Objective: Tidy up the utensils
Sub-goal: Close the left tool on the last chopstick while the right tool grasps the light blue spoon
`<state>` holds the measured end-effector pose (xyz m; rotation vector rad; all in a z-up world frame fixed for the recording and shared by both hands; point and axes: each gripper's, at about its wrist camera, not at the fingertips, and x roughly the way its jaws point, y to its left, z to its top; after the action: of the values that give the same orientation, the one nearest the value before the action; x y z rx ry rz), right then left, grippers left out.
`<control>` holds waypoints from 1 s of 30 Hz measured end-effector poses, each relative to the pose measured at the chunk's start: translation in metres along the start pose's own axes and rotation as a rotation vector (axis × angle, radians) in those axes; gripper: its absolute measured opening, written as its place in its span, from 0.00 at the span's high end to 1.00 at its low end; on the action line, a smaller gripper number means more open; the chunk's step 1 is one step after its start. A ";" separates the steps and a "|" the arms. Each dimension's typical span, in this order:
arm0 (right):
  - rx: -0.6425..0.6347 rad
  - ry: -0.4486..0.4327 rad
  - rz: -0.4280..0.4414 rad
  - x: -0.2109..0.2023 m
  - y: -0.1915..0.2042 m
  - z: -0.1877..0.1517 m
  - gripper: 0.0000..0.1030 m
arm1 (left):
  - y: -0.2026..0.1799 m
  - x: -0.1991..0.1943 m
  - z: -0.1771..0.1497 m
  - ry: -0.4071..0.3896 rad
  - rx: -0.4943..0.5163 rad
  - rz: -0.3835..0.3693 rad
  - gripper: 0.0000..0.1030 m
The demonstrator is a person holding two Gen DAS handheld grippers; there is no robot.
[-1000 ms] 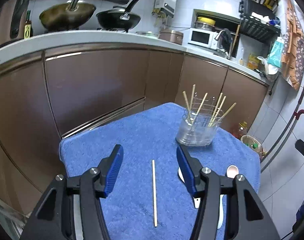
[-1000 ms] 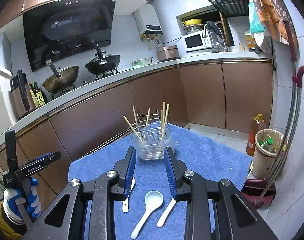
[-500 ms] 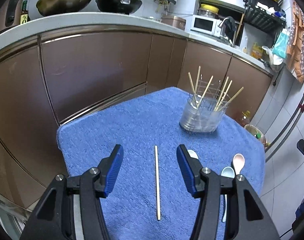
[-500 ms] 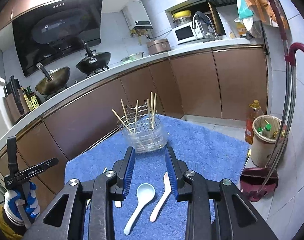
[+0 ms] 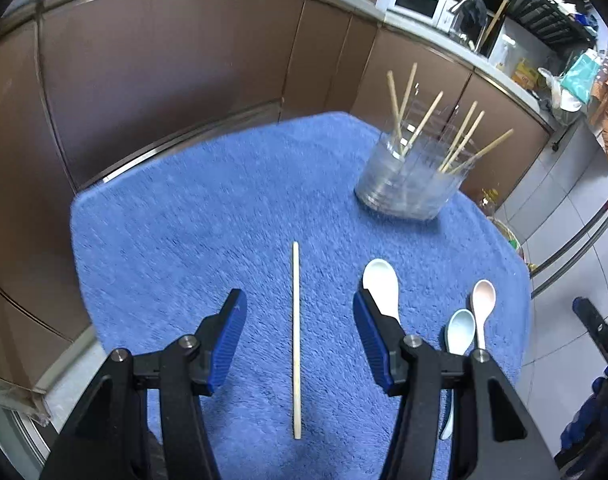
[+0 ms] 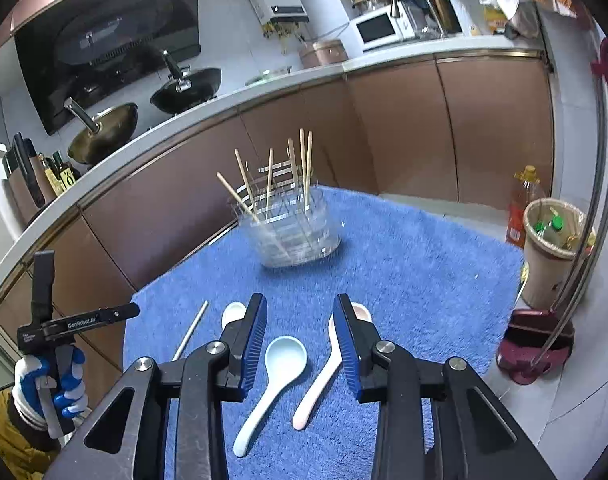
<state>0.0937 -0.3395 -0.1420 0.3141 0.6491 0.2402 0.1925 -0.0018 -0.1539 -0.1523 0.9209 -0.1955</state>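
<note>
Left wrist view: thin pale wooden chopstick (image 5: 295, 336) lying flat.

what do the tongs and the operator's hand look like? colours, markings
Both tongs, left and right, have black angular linkage arms with silver pivot bolts and ribbed blue finger pads. The left unit's black handle carries white lettering, too small to read reliably. The hand gripping it wears a blue-and-white glove over a mustard-yellow sleeve.

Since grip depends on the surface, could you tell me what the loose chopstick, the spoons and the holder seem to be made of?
Loose chopstick: pale, matte, likely bamboo or wood.
Light blue spoon, pink spoon and white spoon: smooth and glossy, probably ceramic or melamine.
Holder: see-through, so clear plastic or glass, with a wire rack inside.
</note>
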 end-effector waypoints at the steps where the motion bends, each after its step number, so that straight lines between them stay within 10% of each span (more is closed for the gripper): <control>1: 0.002 0.010 0.004 0.004 0.000 -0.001 0.69 | 0.001 0.007 0.002 0.019 -0.005 -0.003 0.48; 15: 0.045 0.232 0.125 0.070 -0.011 -0.026 0.69 | 0.008 0.097 0.024 0.260 -0.070 -0.034 0.49; 30: 0.037 0.300 0.154 0.088 -0.019 -0.023 0.69 | 0.009 0.135 0.041 0.330 -0.065 -0.022 0.83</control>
<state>0.1493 -0.3250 -0.2149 0.3674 0.9270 0.4286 0.3056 -0.0225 -0.2358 -0.1941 1.2551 -0.2152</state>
